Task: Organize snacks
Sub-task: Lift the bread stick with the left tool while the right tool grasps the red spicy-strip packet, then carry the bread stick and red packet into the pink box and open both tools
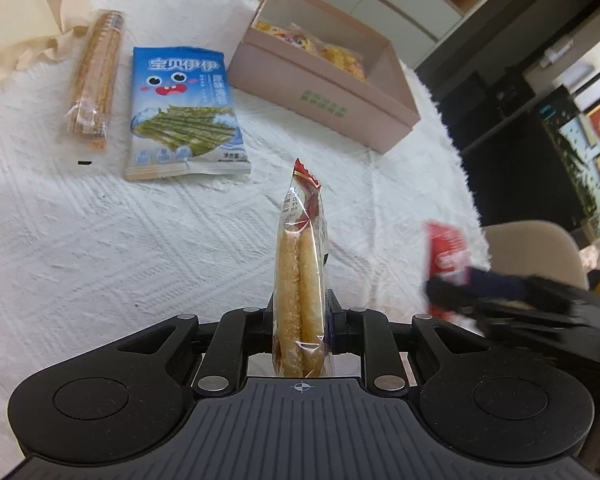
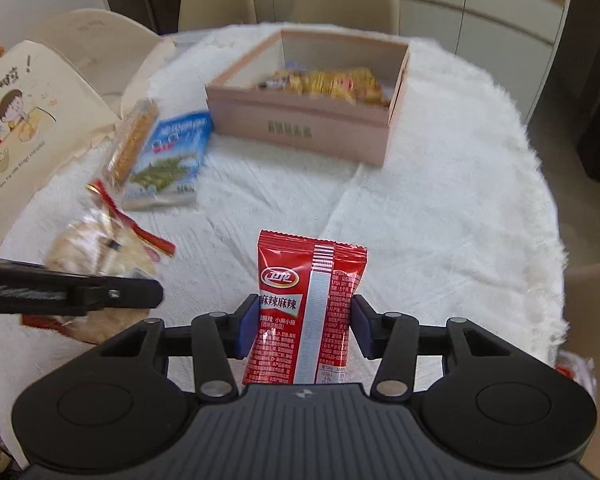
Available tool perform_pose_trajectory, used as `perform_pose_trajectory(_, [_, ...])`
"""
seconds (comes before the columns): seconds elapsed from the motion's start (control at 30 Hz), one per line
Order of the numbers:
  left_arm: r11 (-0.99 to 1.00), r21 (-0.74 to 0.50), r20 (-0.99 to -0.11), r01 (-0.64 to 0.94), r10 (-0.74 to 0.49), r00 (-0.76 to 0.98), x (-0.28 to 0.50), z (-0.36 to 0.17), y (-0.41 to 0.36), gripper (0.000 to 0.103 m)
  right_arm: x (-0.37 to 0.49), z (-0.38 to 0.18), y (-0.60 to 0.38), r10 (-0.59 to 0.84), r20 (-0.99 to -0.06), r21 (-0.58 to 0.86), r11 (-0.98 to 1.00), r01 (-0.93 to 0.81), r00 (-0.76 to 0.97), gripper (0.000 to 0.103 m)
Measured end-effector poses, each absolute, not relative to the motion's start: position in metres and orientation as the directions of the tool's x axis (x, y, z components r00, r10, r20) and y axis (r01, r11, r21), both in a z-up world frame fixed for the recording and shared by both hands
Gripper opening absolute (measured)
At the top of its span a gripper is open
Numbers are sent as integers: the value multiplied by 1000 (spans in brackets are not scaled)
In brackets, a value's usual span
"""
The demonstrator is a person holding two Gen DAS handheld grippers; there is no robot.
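left gripper squeezes a clear pack of two rice crackers, held up on edge | right gripper pinches a red spicy snack packet | pink box with snacks near table's far edge | blue seaweed bag beside cookie sleeve, left side

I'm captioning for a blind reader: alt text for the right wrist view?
The right gripper grips a red snack packet above a white tablecloth. Beyond sits an open pink box of snacks, a blue seaweed packet to its left.
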State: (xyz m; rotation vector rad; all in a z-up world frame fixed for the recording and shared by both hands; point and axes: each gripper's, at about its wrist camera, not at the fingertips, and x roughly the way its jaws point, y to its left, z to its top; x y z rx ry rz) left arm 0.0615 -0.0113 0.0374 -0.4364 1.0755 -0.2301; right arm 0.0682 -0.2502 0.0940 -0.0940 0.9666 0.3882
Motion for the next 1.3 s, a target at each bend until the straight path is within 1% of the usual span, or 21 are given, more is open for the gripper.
perform_pose_trajectory(0.17, [902,-432,-809,1,-388,442,70,40,-19,23,59,104,-258,289,-803,90,923,-374,521,48])
perform_pose_trajectory(0.37, [891,-453,-798,26,-419,434,72,41,-20,23,62,113,-252,290,-790,70,918,-391,540,48])
perform_pose_trajectory(0.5, [888,-458,-797,45,-432,423,73,43,-17,23,72,115,-248,256,-785,28,924,-381,564,48])
perform_pose_trajectory(0.57, [886,-461,-794,52,-438,422,74,43,-15,23,79,114,-250,259,-789,40,927,-373,557,48])
perform_pose_trajectory(0.67, [877,-477,-781,54,-451,432,75,46,-13,23,85,121,-257,296,-792,97,925,-368,535,48])
perform_pose_trajectory(0.8, [870,-487,-751,78,-463,471,79,64,-12,23,89,146,-260,327,-761,108,915,-388,560,48])
perform_pose_trajectory(0.93, [863,-496,-711,95,-466,527,90,86,-6,23,98,178,-263,349,-706,107,912,-395,616,48])
perform_pose_trajectory(1.07, [844,-526,-667,99,-482,568,115,103,4,23,105,192,-271,356,-675,113,916,-386,646,48])
perform_pose_trajectory(1.23, [832,-528,-567,173,-497,657,170,148,8,23,113,188,-280,335,-684,128,929,-346,648,48])
perform_pose_trajectory(1.3, [828,-526,-547,195,-505,668,195,160,5,23,114,182,-282,338,-697,150,931,-332,633,48])
